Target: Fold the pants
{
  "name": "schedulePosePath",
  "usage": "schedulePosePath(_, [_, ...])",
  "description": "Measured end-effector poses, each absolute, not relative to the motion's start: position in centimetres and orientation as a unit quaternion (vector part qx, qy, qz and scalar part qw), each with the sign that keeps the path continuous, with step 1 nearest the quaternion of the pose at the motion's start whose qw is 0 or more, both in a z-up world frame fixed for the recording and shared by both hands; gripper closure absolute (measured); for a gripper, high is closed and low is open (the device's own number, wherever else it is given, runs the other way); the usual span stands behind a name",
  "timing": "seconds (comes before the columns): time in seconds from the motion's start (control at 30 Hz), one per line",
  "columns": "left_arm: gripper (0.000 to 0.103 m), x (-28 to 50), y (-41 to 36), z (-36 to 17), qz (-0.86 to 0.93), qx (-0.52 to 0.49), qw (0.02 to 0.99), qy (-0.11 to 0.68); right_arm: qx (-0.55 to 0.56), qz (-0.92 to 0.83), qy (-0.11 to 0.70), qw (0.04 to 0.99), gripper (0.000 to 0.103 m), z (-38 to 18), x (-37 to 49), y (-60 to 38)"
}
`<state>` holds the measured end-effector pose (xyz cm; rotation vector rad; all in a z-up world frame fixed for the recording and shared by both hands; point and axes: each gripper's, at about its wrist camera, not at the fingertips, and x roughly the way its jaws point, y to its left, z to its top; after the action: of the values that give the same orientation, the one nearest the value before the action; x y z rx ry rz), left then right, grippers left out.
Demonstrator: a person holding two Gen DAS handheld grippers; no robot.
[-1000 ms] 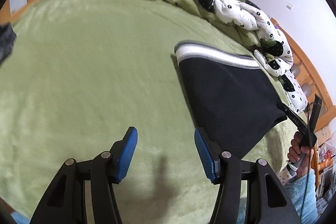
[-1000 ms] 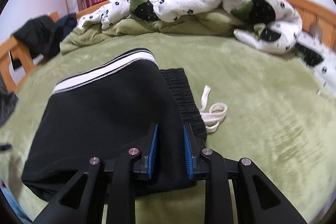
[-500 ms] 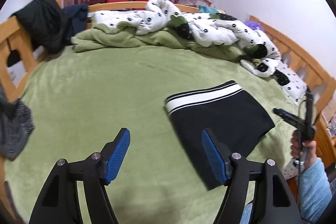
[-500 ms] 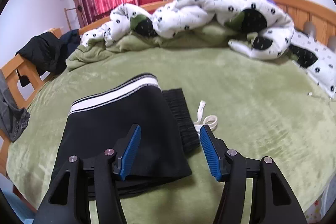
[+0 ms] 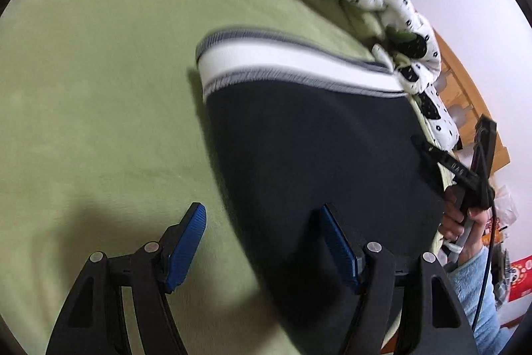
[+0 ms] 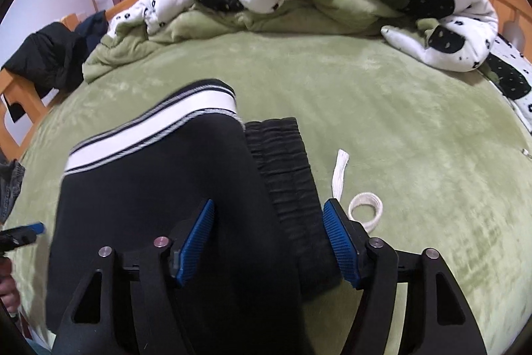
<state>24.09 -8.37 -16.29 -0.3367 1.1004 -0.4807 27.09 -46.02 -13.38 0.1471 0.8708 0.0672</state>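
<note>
Two grippers over green bed cover. Left gripper: jaws wide apart, nothing held, pants edge beneath. Folded black pants lie flat at centre, striped cuff far side. Right gripper: jaws just been opening, straddling waistband, pads clear of cloth. Fabric likely soft, light, limp; best pinched at thick folded edge. Only right view shows white drawstring; only left view shows person's hand.

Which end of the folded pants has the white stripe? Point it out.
The cuff end, lying on top at the far left of the folded pants. The black ribbed waistband beside it is plain black, with the white drawstring trailing from it.
</note>
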Motion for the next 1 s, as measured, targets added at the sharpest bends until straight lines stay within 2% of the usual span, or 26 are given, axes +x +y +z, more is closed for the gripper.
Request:
schedulePosePath(0.23, [0.035,24.6,-9.0,-18.1,-0.271,-0.204,0.812,0.476,0.082,0.05,0.446,0.89,0.034,-16.0,29.1,-47.1])
schedulePosePath(0.3, [0.039,24.9,-9.7,-18.0,-0.272,-0.198,0.815,0.472,0.101,0.052,0.446,0.888,0.034,-16.6,29.6,-47.1])
schedulePosePath(0.37, [0.053,24.9,-10.0,-17.7,-0.266,-0.206,0.815,0.472,0.123,0.059,0.447,0.884,0.036,-17.0,29.7,-47.2])
schedulePosePath(0.43, [0.085,25.2,-9.5,-16.9,-0.267,-0.213,0.817,0.465,0.139,0.072,0.45,0.879,0.041,-16.9,29.5,-47.4])
schedulePosePath(0.5, [0.091,25.3,-9.0,-15.5,-0.275,-0.218,0.82,0.453,0.141,0.082,0.453,0.877,0.05,-16.2,28.9,-47.3])
schedulePosePath(0.57, [0.093,25.1,-8.5,-13.8,-0.274,-0.223,0.824,0.443,0.129,0.08,0.439,0.886,0.071,-14.7,27.8,-46.6])
schedulePosePath(0.63, [0.094,24.9,-7.8,-12.2,-0.279,-0.225,0.824,0.439,0.147,0.086,0.419,0.892,0.077,-12.8,26.6,-45.9])
schedulePosePath(0.83, [0.094,24.0,-0.8,-7.0,-0.233,-0.21,0.858,0.407,0.187,0.141,0.37,0.899,0.081,-7.9,23.0,-39.4])
schedulePosePath(1.0, [0.092,23.5,6.8,-7.6,-0.155,-0.179,0.865,0.443,0.23,0.214,0.363,0.877,0.084,-9.7,22.8,-32.0])
